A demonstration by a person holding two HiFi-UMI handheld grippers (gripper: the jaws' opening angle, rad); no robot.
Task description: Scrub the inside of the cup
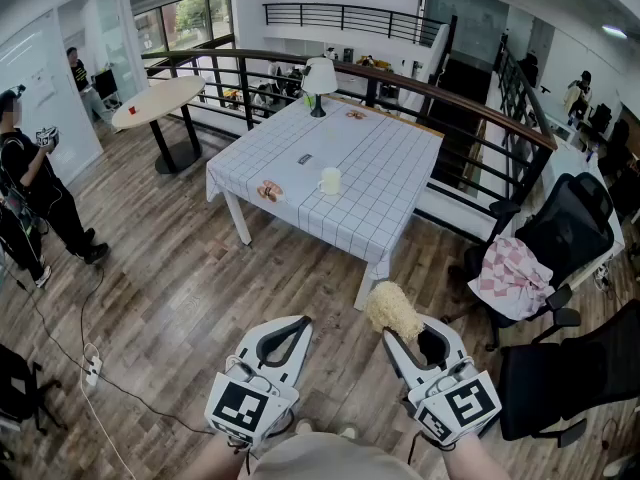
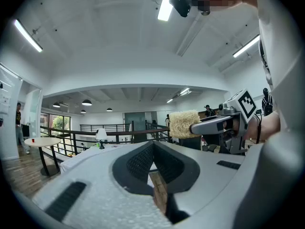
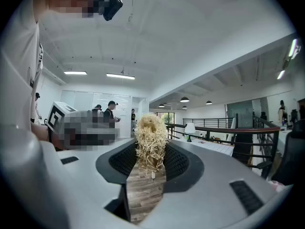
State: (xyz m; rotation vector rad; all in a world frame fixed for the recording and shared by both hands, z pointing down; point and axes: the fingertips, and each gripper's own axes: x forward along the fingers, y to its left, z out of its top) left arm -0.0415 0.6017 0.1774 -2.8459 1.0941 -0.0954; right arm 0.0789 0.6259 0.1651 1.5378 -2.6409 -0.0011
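The cup, a small pale cylinder, stands on a table covered by a white grid-patterned cloth in the head view, well ahead of both grippers and touching neither. There the left gripper has its grey jaws pressed together on nothing, and the right gripper pinches a scrubber, a shaggy straw-coloured tuft. The left gripper view shows ribbed dark pads meeting at the tips. The right gripper view shows the jaws clamped on the scrubber's stringy fibres, which rise above the tips.
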